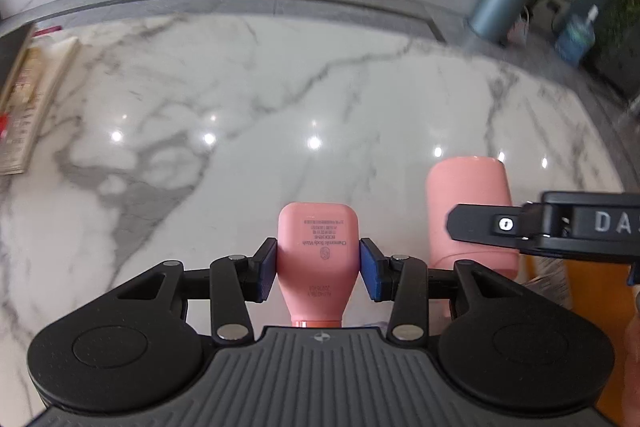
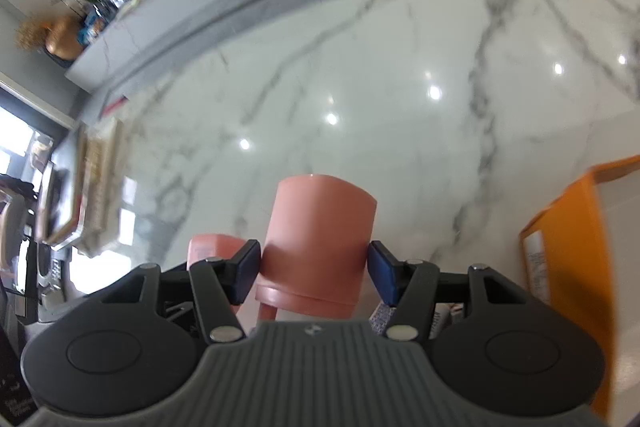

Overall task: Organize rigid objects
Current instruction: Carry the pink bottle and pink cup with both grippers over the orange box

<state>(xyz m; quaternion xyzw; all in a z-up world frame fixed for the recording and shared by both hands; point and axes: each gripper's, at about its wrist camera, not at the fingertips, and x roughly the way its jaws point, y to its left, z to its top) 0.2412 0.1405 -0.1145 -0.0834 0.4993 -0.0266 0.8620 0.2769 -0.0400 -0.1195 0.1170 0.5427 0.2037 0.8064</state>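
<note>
The pink tube point(image 1: 318, 259) (printed "Body Wash") points away from the camera, flat end far, cap end near, its long axis running along the left gripper point(image 1: 318, 267), whose blue pads clamp its sides above the marble floor point(image 1: 240, 99). Just right of it, the pink cup point(image 2: 320, 243) sits between the right gripper's point(image 2: 314, 271) fingers; its right pad stands slightly clear, beside an orange box point(image 2: 568, 227).

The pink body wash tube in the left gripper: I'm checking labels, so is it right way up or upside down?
Upside down. In the left wrist view the pink body wash tube shows inverted label text, cap end toward the camera, between the left gripper pads.
</note>
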